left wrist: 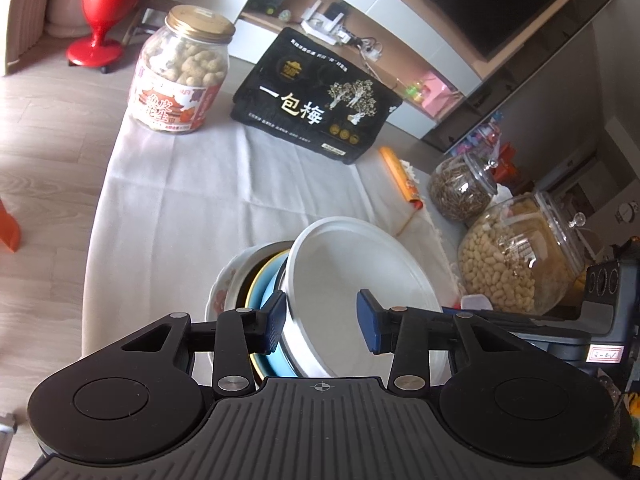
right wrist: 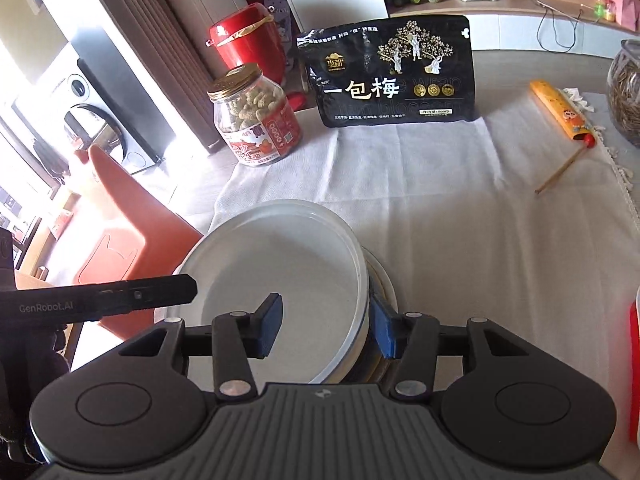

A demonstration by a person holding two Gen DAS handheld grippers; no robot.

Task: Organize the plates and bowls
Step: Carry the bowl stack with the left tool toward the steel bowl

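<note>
left wrist view: my left gripper straddles the near-left wall of the white bowl, one blue pad outside, one inside. i judge it clamped on that wall, though i can't see whether the inside pad touches. the bowl sits tilted on a stack of blue, yellow and floral dishes on the cloth-covered table, likely so both grippers can share its weight. peanut jar and black snack bag stand well apart.

right wrist view: my right gripper pinches the opposite wall of the white bowl, pads on either side. the left gripper's finger reaches in from the left. chopsticks sleeve lies far right.
</note>
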